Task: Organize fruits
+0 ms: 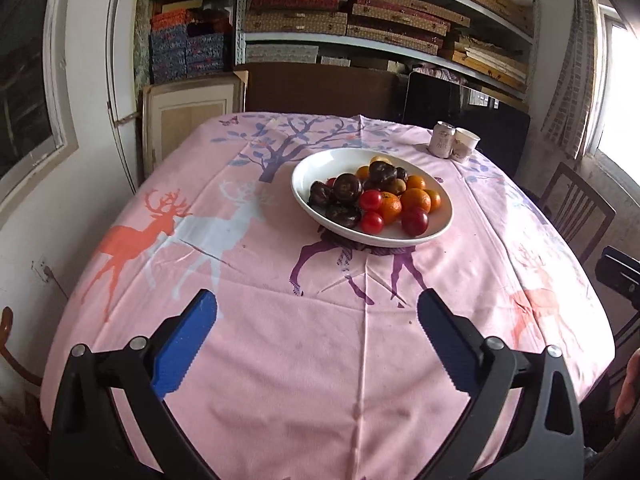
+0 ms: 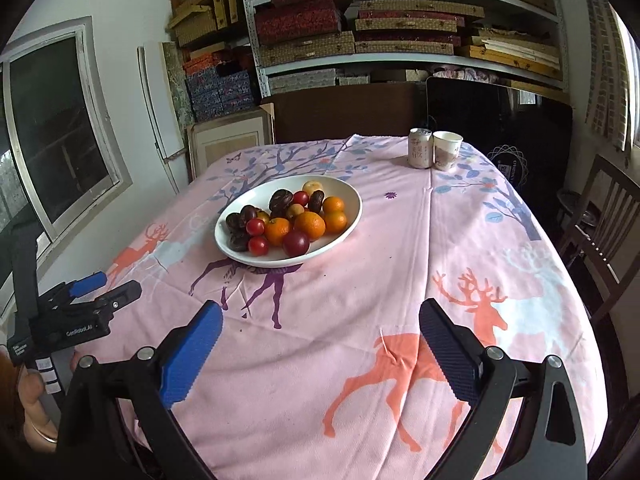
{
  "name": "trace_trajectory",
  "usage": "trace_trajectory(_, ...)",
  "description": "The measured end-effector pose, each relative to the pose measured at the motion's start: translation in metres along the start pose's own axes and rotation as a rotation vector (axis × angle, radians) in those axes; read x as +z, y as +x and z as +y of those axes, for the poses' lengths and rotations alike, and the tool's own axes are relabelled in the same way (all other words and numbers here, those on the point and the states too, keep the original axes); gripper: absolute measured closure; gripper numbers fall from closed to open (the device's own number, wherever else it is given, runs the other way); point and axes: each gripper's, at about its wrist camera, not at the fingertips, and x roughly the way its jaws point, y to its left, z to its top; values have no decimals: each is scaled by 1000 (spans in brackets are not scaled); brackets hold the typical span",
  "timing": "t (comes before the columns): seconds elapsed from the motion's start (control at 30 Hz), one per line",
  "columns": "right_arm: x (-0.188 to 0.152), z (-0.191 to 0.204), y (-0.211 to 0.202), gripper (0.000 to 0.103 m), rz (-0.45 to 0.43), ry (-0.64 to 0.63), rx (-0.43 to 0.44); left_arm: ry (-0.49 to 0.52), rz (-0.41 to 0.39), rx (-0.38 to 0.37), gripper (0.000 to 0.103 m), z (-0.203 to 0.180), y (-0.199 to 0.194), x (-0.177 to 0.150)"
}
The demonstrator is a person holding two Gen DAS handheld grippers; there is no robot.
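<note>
A white oval bowl (image 1: 308, 172) stands mid-table on the pink deer tablecloth (image 1: 304, 360). It holds oranges (image 1: 415, 199), red plums (image 1: 414, 221) and dark purple fruits (image 1: 347, 187), piled together. It also shows in the right wrist view (image 2: 344, 192). My left gripper (image 1: 318, 312) is open and empty, well short of the bowl. My right gripper (image 2: 320, 320) is open and empty, near the front of the table; the bowl lies ahead to its left. The left gripper's body also shows in the right wrist view (image 2: 84, 304).
A drink can (image 2: 420, 148) and a paper cup (image 2: 446, 150) stand at the table's far right corner. A wooden chair (image 2: 600, 216) is on the right. Shelves of boxes (image 2: 400, 24) fill the back wall. A window (image 2: 56, 132) is on the left.
</note>
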Motion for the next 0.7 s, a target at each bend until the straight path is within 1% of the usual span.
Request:
trace_trajectory(0.1, -7, 0, -17, 4, -13, 7, -2, 11, -16, -51, 5, -6, -29, -9)
trace_trajectory(0.13, -9, -1, -22, 4, -13, 8, -4, 21, -17, -54, 5, -9, -36, -12)
trace_trajectory(0.3, -19, -3, -39, 4, -36, 20, -29, 59, -56, -21, 5, -20, -59, -20)
trace_trajectory(0.43, -23, -6, -45, 4, -39, 40, -25, 50, -58, -22, 5, -21, -64, -21)
trace_trajectory(0.57, -26, -5, -50, 4, -53, 32, -38, 54, -73, 12, 5, -22, -66, -20)
trace_trajectory(0.7, -28, -7, -55, 4, -57, 40, -36, 59, -81, 19, 5, -25, -69, -19)
